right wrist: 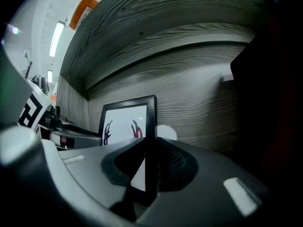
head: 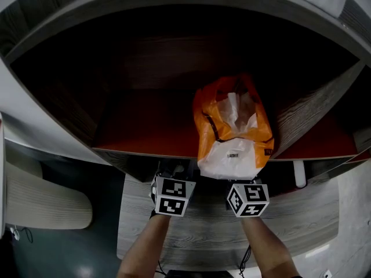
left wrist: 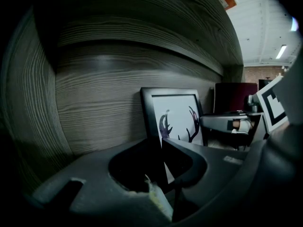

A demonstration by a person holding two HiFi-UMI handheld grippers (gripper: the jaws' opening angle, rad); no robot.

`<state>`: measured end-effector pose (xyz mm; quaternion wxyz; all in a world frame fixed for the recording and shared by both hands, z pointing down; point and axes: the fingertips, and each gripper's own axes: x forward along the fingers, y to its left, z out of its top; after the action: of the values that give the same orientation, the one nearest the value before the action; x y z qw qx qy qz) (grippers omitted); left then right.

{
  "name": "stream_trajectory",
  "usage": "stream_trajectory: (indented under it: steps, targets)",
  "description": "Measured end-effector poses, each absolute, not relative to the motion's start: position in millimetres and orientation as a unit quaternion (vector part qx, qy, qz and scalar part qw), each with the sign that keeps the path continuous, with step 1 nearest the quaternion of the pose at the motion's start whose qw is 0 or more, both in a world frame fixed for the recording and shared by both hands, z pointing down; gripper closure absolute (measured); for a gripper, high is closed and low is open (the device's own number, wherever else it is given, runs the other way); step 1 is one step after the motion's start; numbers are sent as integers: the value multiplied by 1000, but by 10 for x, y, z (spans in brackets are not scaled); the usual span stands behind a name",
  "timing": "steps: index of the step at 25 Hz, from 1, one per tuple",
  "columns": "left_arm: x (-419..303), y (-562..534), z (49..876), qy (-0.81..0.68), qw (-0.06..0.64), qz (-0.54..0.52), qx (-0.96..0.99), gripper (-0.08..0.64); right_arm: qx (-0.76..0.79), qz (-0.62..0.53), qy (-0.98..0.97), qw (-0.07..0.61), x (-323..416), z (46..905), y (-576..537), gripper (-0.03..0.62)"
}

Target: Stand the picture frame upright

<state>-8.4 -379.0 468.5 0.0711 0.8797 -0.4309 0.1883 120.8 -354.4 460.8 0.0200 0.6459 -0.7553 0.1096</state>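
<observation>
The picture frame [left wrist: 173, 115] is black, with a white print of dark antlers. It stands upright against the grey wood back wall [left wrist: 99, 103] of a low compartment. My left gripper [left wrist: 159, 143] is shut on the frame's left edge. My right gripper [right wrist: 150, 143] is shut on the right edge of the frame [right wrist: 127, 122]. In the head view only the two marker cubes show, the left cube [head: 172, 196] and the right cube [head: 248, 199]. Both sets of jaws and the frame are hidden under the shelf edge there.
An orange and white plastic bag [head: 232, 126] sits on the red shelf [head: 145, 126] above the compartment and hangs over its front edge. A pale round patch [right wrist: 166, 132] shows behind the frame's right edge. A wood ceiling [right wrist: 165, 41] closes the compartment from above.
</observation>
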Motion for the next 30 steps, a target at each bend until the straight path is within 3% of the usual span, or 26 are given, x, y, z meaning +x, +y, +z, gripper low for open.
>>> stream_trajectory:
  steps: [14,20,30]
  targets:
    - [-112,-3744,4639,-442,76,180,875,422,648,122,-751,27,1268,4592,-3452,486]
    - [-195,-3633,4610,-452,83,172,871,440,656,120,-744,29,1301,4555,-3318,517]
    - [-239,-3299,4417,-453,100,123,877,543,652,126,-747,35,1238,4537,-2992,569]
